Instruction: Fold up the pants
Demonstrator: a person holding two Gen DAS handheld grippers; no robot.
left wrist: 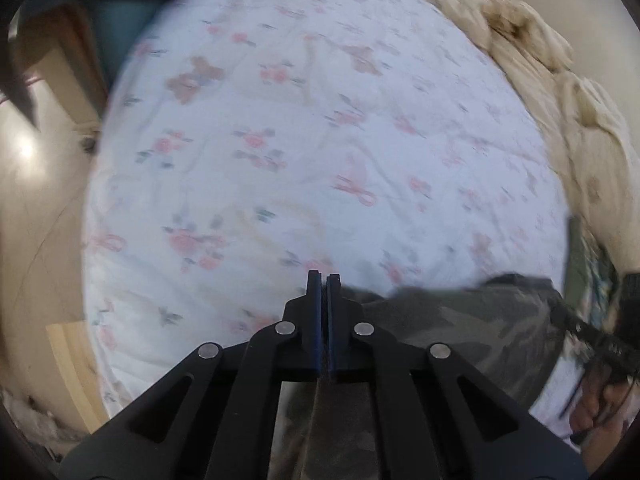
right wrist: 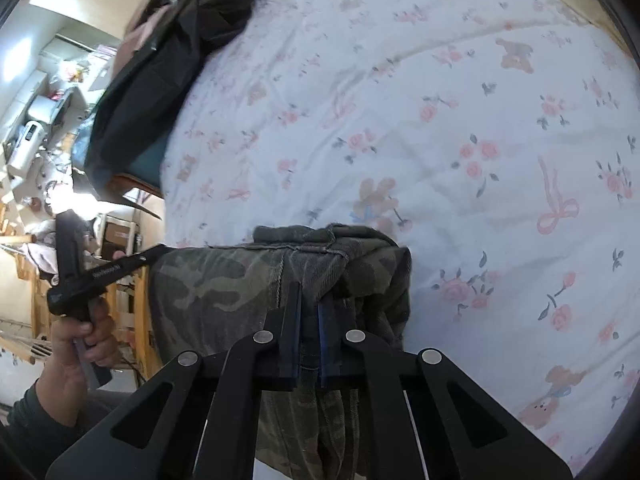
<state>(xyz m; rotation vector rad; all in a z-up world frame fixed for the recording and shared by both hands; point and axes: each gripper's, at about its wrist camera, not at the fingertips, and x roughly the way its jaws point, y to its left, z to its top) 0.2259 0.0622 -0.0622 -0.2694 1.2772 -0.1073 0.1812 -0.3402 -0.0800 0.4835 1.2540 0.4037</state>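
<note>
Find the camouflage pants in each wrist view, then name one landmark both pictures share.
Left wrist view: camouflage pants at lower right, running under the gripper.
Right wrist view: camouflage pants at lower centre, edge bunched on the bed.
Shared landmark: the floral bedsheet.

The bed wore a white floral sheet; camo pants lay bunched right under the claw, dark clothes heaped far beyond, upper left.

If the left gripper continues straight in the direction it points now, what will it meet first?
Most likely the floral bedsheet. The left gripper, shut on the edge of the camouflage pants, points steeply down at bare sheet just beyond the fingers; depth is unclear.
</note>
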